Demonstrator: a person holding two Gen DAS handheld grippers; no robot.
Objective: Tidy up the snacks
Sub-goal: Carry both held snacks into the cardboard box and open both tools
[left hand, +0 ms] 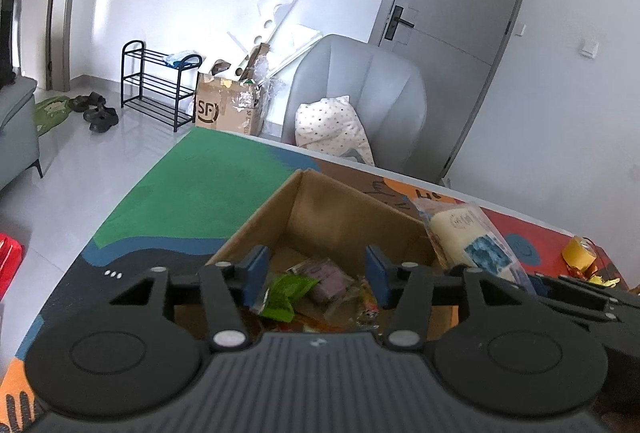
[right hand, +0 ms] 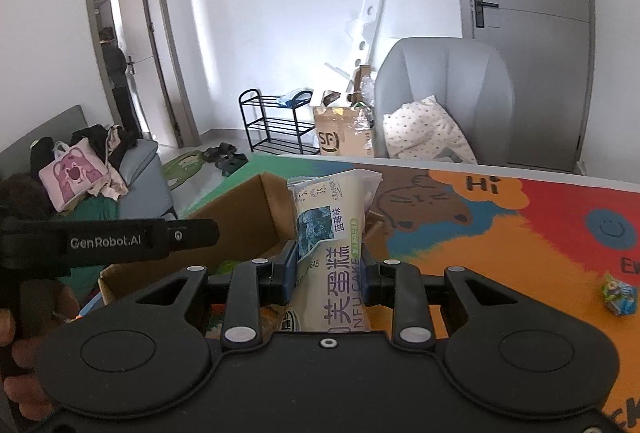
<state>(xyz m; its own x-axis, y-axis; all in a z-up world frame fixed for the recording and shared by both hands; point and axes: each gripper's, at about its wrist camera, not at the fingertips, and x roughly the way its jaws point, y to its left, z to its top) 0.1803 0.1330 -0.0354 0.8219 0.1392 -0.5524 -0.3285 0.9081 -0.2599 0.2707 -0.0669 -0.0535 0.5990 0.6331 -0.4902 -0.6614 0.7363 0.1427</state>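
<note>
Right hand-held gripper (right hand: pixel 329 275) clenched on cake packet (right hand: pixel 328 229), near cardboard box's (left hand: pixel 320 209) right rim. Left hand-held gripper (left hand: pixel 317 275) released, empty, above box; snack wrappers (left hand: pixel 308 287) inside, on table (right hand: pixel 520 229).

Open-topped box (left hand: pixel 340 217), far half bare

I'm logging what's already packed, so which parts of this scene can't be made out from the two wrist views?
- Cardboard box contents, left wrist view: the left tongs cover the near half; only a green wrapper and a purple pack show.
- Cake pack, right wrist view: its lower end is hidden behind the right tongs.
- Small wrapped snack: too small to identify.
- Yellow wrappers, left wrist view: partly hidden.
</note>
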